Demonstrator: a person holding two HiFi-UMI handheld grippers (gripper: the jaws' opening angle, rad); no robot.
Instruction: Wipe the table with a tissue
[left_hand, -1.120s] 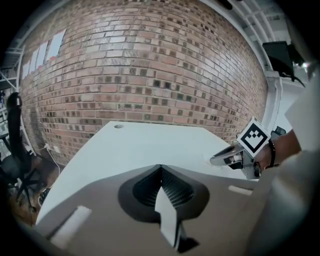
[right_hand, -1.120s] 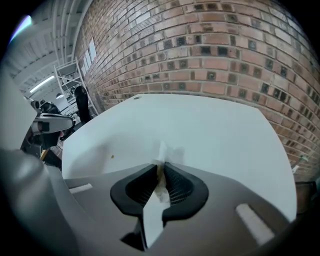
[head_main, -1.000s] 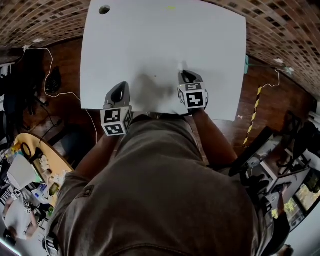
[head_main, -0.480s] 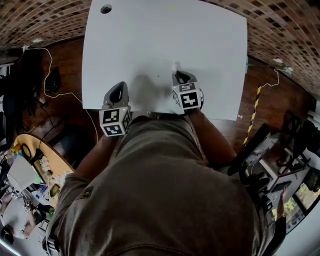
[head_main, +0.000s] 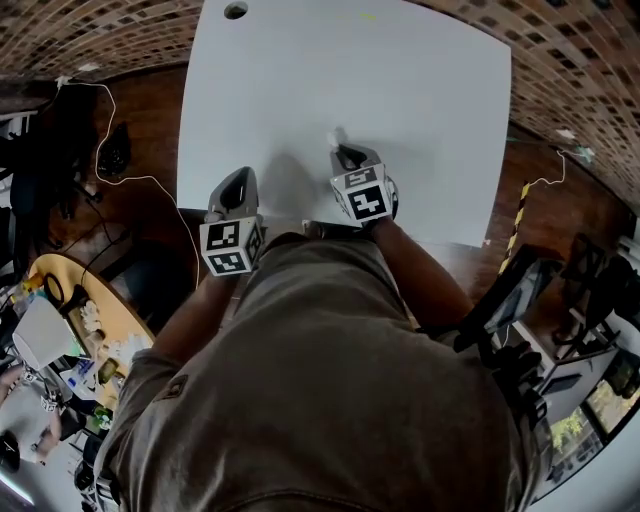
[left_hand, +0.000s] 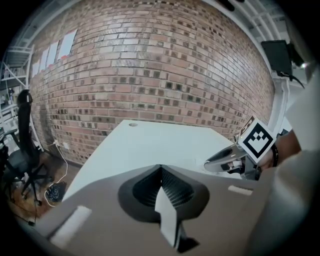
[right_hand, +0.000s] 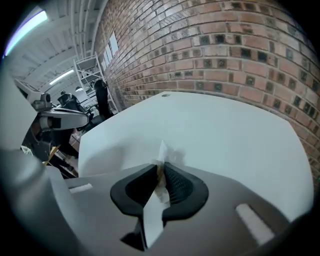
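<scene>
A white tissue (right_hand: 162, 152) is pinched in my right gripper (right_hand: 162, 165), whose jaws are shut on it; a small tuft sticks out past the tips onto the white table (right_hand: 225, 130). In the head view the tissue (head_main: 336, 137) shows just ahead of the right gripper (head_main: 343, 152), over the near middle of the table (head_main: 400, 90). My left gripper (head_main: 237, 185) hangs at the table's near left edge. Its jaws (left_hand: 161, 172) are shut with nothing between them. The right gripper (left_hand: 225, 160) shows at the right of the left gripper view.
A round cable hole (head_main: 236, 10) sits at the table's far left corner. A brick wall (left_hand: 150, 65) stands behind the table. A white cable (head_main: 110, 150) and a black office chair (left_hand: 20, 150) lie left of the table. A cluttered round table (head_main: 70, 330) is at lower left.
My right gripper has slid leftward across the table with the tissue. The left gripper has stayed at the near left edge.
</scene>
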